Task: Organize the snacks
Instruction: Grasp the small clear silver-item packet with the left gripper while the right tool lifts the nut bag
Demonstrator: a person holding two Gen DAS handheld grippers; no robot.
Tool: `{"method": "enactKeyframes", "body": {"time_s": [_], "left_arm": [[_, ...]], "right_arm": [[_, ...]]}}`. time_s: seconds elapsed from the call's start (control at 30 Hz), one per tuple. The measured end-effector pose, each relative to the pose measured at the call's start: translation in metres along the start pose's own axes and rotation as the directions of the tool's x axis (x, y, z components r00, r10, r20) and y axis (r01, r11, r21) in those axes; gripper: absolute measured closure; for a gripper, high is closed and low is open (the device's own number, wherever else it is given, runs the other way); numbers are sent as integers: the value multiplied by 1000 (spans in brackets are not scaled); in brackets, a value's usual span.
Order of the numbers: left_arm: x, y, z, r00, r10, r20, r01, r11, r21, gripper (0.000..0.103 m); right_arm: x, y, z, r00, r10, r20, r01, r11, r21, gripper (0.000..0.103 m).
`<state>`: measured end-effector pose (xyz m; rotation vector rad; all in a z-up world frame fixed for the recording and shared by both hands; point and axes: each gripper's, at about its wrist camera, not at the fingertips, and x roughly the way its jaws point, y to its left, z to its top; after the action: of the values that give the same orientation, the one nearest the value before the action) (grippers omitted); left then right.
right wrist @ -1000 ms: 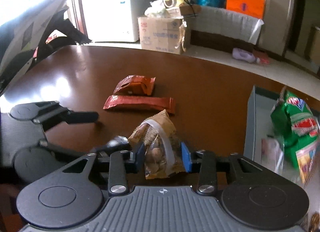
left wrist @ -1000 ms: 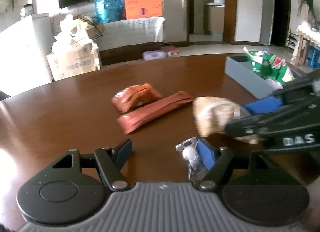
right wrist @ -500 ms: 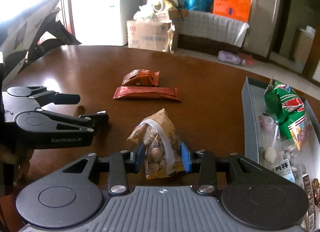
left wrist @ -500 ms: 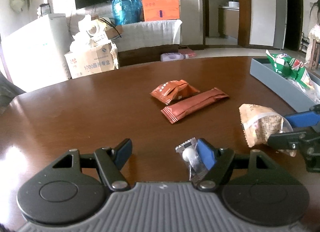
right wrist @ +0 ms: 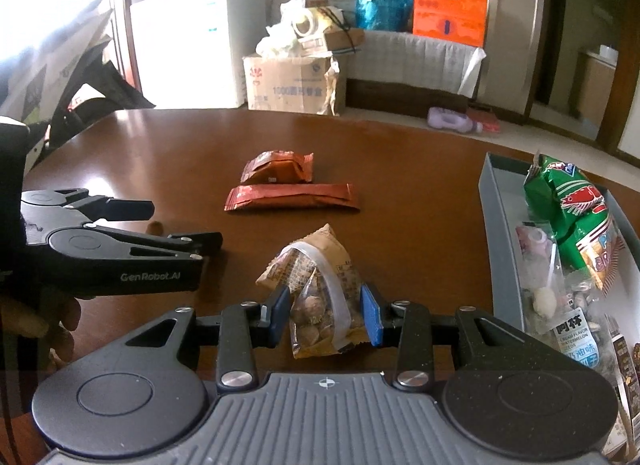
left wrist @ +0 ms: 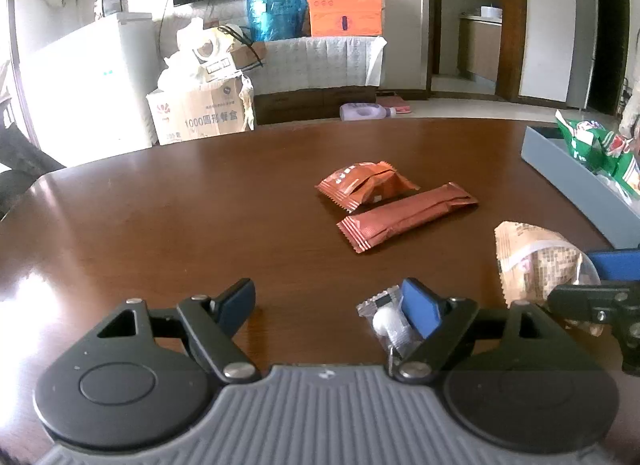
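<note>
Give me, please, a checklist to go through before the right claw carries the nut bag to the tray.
1. Grip on the nut bag: ok. Both pads of the right claw press on it.
2. Way to the tray: ok. Nothing lies on the table between the bag and the tray wall.
3. Room in the tray: ok. Its far corner looks bare.
4. Left claw out of the way: ok. It stands apart, on the side away from the tray.
5. Candy let go: cannot tell. The left jaws have just been opening and stand wide, but the candy lies between them, against one pad.
</note>
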<state>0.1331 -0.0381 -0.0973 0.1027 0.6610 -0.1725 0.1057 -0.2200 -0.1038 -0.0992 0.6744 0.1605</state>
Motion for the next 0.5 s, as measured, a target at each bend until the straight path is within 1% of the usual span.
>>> {"method": "enactKeyframes", "body": {"time_s": [0.1, 0.13, 0.17, 0.2, 0.27, 0.3, 0.33, 0.4, 0.43, 0.47, 0.5], "left_arm": [[1, 0, 1, 1000, -5, -1, 5, 1000, -1, 23], [2, 0, 1, 1000, -13, 0, 13, 1000, -2, 27], [3, -1, 2, 1000, -22, 2, 22, 1000, -2, 34], [3, -2, 2, 999, -38, 5, 38, 999, -3, 39], [2, -6, 2, 998, -56, 12, 56, 998, 8, 54], [2, -9, 2, 998, -66, 15, 66, 998, 14, 58], [1, -10, 2, 997, -74, 17, 74, 997, 15, 64], [1, -12, 2, 997, -82, 18, 81, 997, 19, 69], [1, -13, 2, 996, -89, 19, 89, 996, 22, 74], [1, -14, 2, 995, -97, 19, 96, 995, 22, 78], [1, -14, 2, 995, -103, 18, 102, 995, 22, 80]], "right_arm": [[0, 0, 0, 1000, 0, 4, 0, 1000, -1, 63], [0, 0, 0, 1000, -1, 6, 1, 1000, -3, 63], [0, 0, 0, 1000, -1, 7, 1, 1000, -5, 63], [-1, 1, 0, 1000, -1, 8, 1, 1000, -6, 64], [-2, 2, 0, 1000, 0, 14, 1, 1000, -6, 64], [-2, 2, 0, 1000, 0, 17, 0, 1000, -5, 64], [-3, 2, 0, 1000, 1, 20, -1, 1000, -5, 65], [-5, 2, 1, 1000, 3, 23, -3, 1000, -6, 65], [-5, 2, 1, 1000, 4, 22, -4, 1000, -10, 66], [-4, 3, 1, 1000, 5, 19, -5, 1000, -15, 69], [-4, 3, 0, 1000, 5, 16, -5, 1000, -22, 69]]}}
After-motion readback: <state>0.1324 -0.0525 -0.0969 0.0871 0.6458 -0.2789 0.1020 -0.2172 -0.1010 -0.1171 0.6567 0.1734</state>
